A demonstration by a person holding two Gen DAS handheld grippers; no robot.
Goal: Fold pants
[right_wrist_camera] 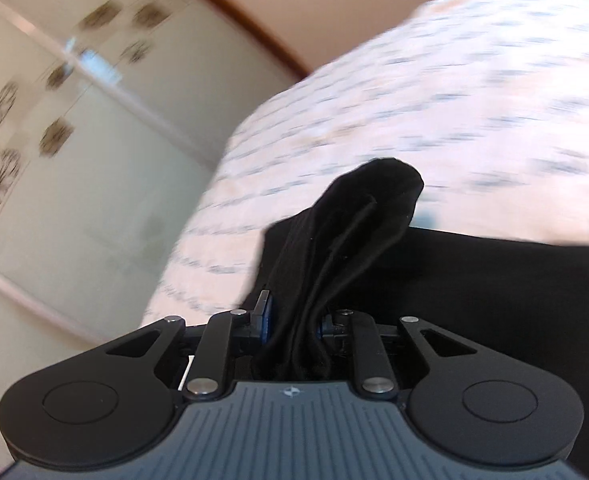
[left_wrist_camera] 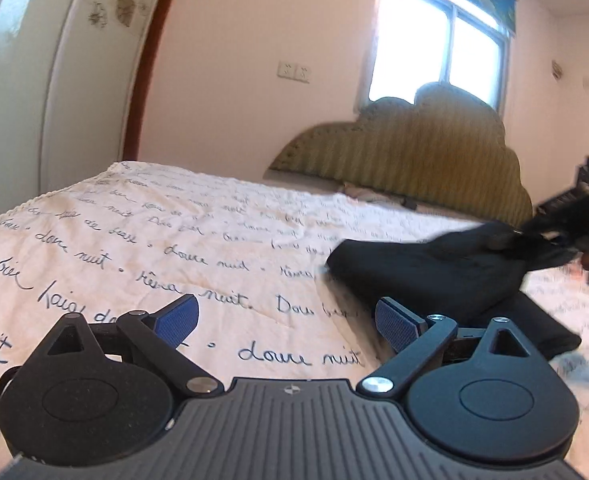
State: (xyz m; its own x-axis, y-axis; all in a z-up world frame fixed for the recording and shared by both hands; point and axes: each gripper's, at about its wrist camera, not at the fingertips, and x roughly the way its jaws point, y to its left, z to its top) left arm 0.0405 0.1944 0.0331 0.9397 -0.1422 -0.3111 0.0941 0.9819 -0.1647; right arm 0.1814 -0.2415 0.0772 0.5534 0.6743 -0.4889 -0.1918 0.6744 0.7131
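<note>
Nearest, a bunched fold of the black pants (right_wrist_camera: 346,248) is pinched between the pressed-together jaws of the right gripper (right_wrist_camera: 294,326), the cloth rising past the fingertips. For a clean fold, the lifted edge is best carried flat across and laid onto the rest without twisting. Beyond the left gripper (left_wrist_camera: 286,322), whose jaws are spread and empty, the pants lie ahead and to the right on the script-printed bedspread (left_wrist_camera: 134,232), apart from the blue pads (left_wrist_camera: 178,320).
</note>
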